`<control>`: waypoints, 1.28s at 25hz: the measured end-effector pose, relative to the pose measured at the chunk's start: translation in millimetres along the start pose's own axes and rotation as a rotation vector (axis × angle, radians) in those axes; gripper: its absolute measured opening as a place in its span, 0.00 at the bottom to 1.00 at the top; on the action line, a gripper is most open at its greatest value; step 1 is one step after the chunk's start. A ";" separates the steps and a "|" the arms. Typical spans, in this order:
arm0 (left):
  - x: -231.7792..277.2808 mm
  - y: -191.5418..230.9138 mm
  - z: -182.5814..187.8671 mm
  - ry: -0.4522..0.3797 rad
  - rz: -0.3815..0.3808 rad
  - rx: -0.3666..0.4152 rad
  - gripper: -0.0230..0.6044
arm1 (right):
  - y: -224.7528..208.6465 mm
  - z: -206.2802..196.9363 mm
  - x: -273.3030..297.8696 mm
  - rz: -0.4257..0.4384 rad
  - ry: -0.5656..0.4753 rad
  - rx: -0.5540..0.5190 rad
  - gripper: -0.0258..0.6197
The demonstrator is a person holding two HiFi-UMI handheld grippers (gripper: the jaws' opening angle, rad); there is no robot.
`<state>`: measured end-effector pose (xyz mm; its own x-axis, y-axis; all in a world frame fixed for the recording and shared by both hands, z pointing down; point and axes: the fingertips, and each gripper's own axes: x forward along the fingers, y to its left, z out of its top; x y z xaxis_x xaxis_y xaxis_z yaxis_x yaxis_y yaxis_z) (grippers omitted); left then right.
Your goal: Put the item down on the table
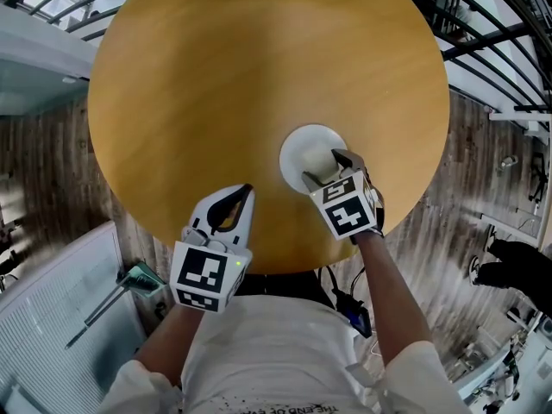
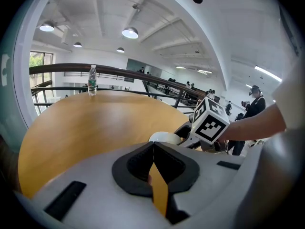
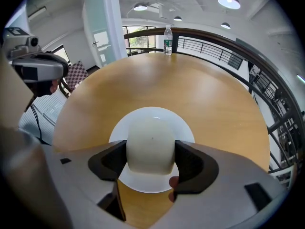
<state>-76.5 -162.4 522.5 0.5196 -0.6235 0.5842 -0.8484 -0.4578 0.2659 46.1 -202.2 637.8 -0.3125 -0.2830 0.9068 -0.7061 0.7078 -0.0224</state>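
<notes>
A pale, rounded cream item (image 3: 150, 147) sits between the black pads of my right gripper (image 3: 150, 160), which is shut on it over the middle of a white plate (image 3: 187, 130). Whether the item touches the plate cannot be told. In the head view the right gripper (image 1: 326, 171) holds the item (image 1: 320, 161) over the plate (image 1: 296, 147), on the near right of the round wooden table (image 1: 216, 102). My left gripper (image 1: 247, 191) hovers over the table's near edge, left of the plate. Its jaws (image 2: 153, 146) meet and hold nothing.
A water bottle (image 3: 167, 40) stands at the table's far edge, also visible from the left gripper view as the bottle (image 2: 92, 86). A dark railing (image 3: 224, 51) curves behind the table. A person in black (image 2: 255, 106) stands off to the right. Wooden floor surrounds the table.
</notes>
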 end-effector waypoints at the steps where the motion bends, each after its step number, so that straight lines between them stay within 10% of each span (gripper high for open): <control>1: 0.2 0.8 0.1 0.001 0.000 -0.001 0.07 | -0.1 -0.3 1.9 0.000 0.007 -0.005 0.52; 32: 1.4 6.5 -2.7 0.018 -0.001 -0.014 0.07 | 1.5 -1.6 15.6 0.063 0.066 -0.021 0.52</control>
<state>-81.6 -164.5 527.1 0.5184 -0.6115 0.5977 -0.8494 -0.4491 0.2773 41.1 -204.4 652.6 -0.3125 -0.1946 0.9298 -0.6730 0.7361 -0.0721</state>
